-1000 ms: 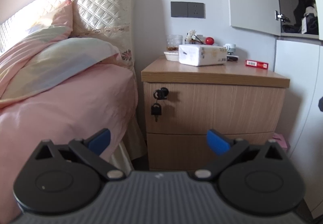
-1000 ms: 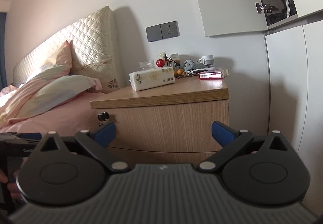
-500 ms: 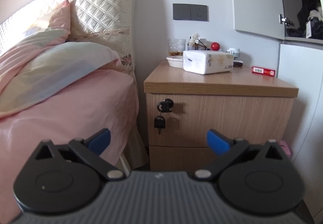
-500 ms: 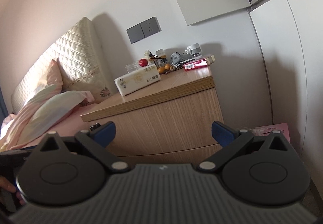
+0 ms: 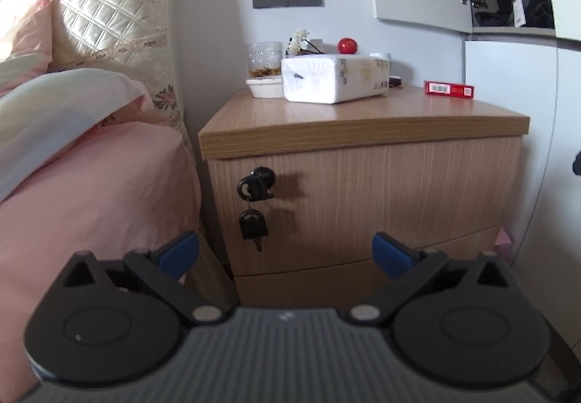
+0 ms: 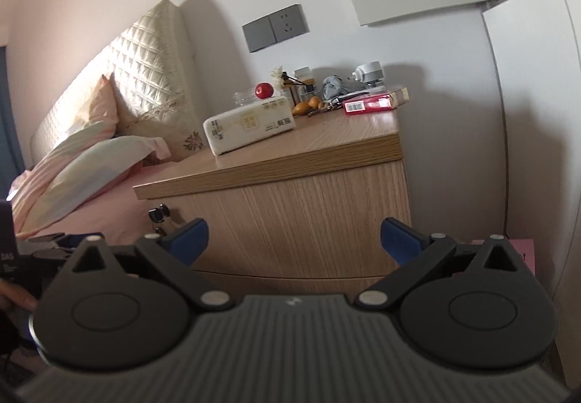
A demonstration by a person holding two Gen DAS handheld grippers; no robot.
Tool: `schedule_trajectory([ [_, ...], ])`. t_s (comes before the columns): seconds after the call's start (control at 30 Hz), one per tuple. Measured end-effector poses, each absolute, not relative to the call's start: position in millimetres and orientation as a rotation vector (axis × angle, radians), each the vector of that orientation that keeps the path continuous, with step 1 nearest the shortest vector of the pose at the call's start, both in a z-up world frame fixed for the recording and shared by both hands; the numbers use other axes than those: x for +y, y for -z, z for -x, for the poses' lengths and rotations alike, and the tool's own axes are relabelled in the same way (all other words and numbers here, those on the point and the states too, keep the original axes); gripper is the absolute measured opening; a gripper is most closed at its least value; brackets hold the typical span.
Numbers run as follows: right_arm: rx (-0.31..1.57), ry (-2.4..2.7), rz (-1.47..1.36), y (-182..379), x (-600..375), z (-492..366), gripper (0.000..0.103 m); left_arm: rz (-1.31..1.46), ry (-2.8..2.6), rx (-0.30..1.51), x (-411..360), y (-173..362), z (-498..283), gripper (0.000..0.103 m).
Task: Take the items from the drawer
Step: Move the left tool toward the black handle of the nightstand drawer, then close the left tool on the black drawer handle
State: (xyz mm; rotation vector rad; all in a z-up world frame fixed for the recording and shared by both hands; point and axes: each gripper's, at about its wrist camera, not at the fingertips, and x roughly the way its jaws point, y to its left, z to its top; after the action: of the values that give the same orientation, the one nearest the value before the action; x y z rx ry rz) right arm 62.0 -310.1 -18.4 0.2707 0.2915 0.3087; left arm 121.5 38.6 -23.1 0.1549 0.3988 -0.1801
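As the nightstand was closed in on, its shut top drawer (image 5: 363, 199) now fills the space ahead of the left gripper (image 5: 285, 254). Both it and the right gripper (image 6: 294, 239) are held spread wide, empty. Contents can't be judged.

The light oak-grain wooden nightstand (image 5: 381, 185) shows vertical streaks on its drawer front (image 5: 363, 196); a black key bunch (image 5: 254, 203) hangs there; the white soft tissue pack (image 5: 334, 79) has pale yellow print; the flat red box (image 5: 449, 89) bears a white barcode; the cream quilted headboard (image 5: 109, 10) is diamond-stitched; the pink bedsheet (image 5: 90, 185) is plain; both grippers have blue fingertips (image 6: 189, 239) on black arms.
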Motion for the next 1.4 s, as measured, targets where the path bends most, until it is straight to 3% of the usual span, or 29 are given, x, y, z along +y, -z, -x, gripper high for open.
schedule_trajectory([
  [0.8, 0.304, -0.36, -0.22, 81.8, -355.1, -152.9, 0.103, -0.137, 0.29, 0.439, 84.5, 75.7, -227.3, 0.1],
  [1.03, 0.323, -0.411, -0.245, 90.0, -361.7, -171.1, 0.092, -0.115, 0.32, 0.447, 88.1, 78.8, -237.8, 0.094],
  [1.17, 0.321, -0.417, -0.245, 90.4, -365.1, -174.8, 0.075, -0.124, 0.335, 0.442, 86.6, 77.7, -238.9, 0.092],
  [1.33, 0.318, -0.424, -0.246, 90.9, -369.4, -179.4, 0.072, -0.139, 0.365, 0.436, 82.0, 75.0, -236.4, 0.08],
  [1.4, 0.317, -0.427, -0.244, 89.7, -369.9, -180.1, 0.072, -0.149, 0.362, 0.437, 79.7, 75.1, -235.9, 0.08],
])
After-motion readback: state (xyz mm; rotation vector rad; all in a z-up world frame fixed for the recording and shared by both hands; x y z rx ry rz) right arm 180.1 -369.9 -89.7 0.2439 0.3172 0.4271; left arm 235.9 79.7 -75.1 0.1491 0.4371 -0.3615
